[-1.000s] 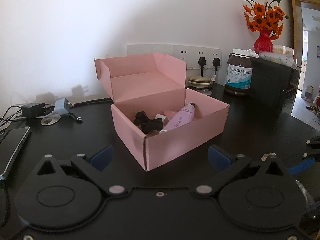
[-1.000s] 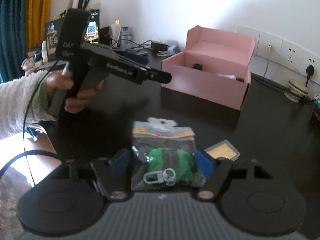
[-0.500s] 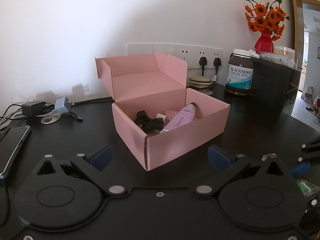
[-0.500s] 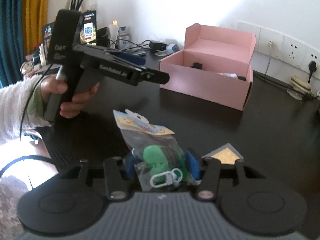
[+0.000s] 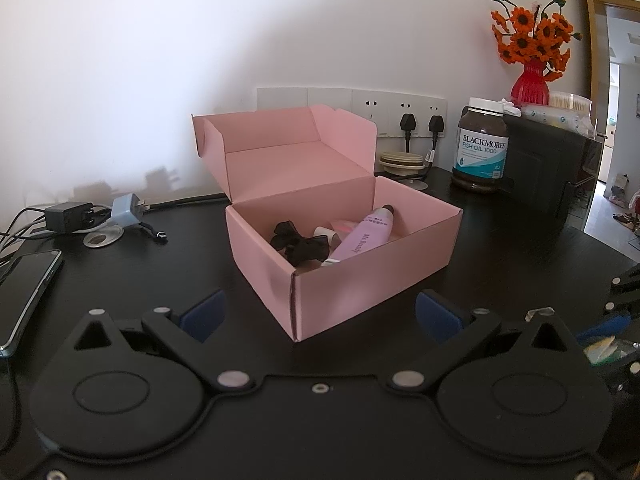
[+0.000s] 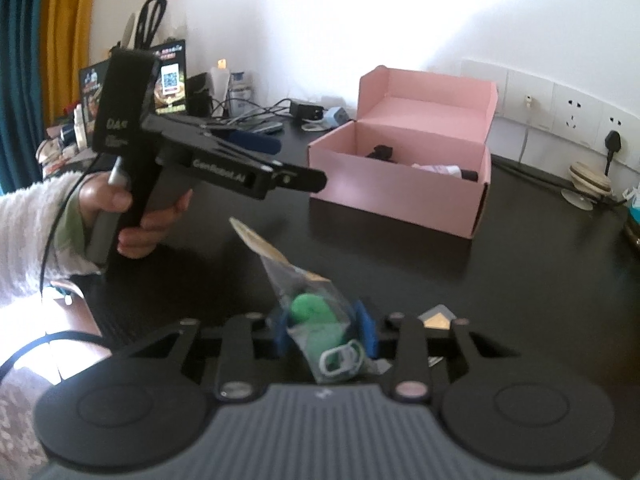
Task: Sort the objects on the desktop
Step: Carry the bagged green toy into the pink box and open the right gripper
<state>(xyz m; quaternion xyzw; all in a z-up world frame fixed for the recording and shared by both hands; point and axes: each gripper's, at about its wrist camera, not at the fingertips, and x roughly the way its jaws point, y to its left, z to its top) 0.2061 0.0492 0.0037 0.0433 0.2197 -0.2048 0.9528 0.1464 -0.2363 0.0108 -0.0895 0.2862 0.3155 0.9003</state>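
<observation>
My right gripper (image 6: 325,330) is closing on a clear bag (image 6: 316,320) holding a green toy. Left gripper (image 5: 318,314) gapes empty. Next, I judge, carry it to the pink box (image 6: 404,196) at one o'clock.

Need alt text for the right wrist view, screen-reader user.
The right gripper is closing its blue pads on a clear packet holding a green toy, tilted up off the black desk. Beyond it sits an open pink box with items inside, and at left a hand holds the left gripper pointed toward the box.
</observation>
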